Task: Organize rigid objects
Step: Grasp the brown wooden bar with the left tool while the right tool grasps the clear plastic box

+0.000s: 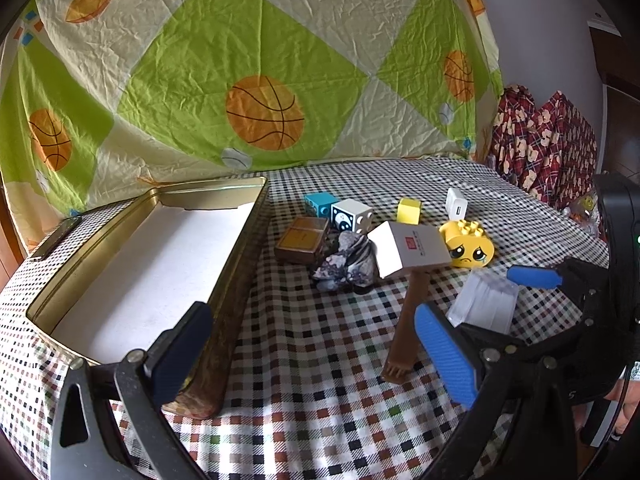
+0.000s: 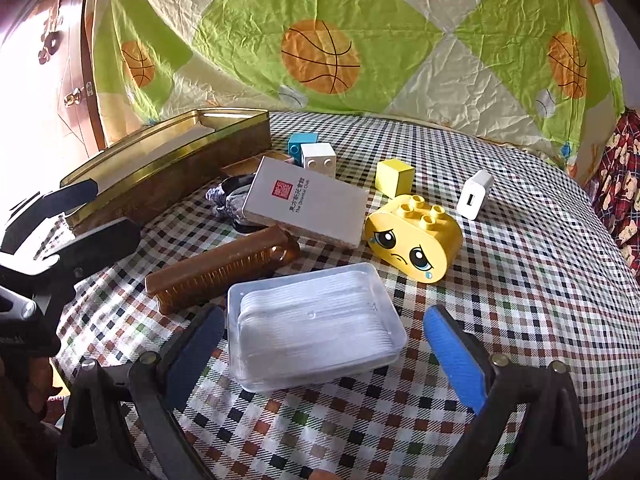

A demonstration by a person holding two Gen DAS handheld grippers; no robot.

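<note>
Clear plastic box (image 2: 314, 326) sits on the checked bench (image 2: 520, 280) right between our right gripper's (image 2: 324, 344) wide-spread fingers, not pinched. Our left gripper (image 1: 316, 354) gapes wide too, empty, beside the gold tin (image 1: 240, 280).

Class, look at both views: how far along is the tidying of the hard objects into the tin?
Done: nothing yet; the tin holds only its white lining.
In hand: the right gripper straddles the clear plastic box, jaws open, not gripping. The left gripper is open over the tin's edge.
Left: the comb, white carton, sad-face brick, charger and small blocks on the cloth.
</note>
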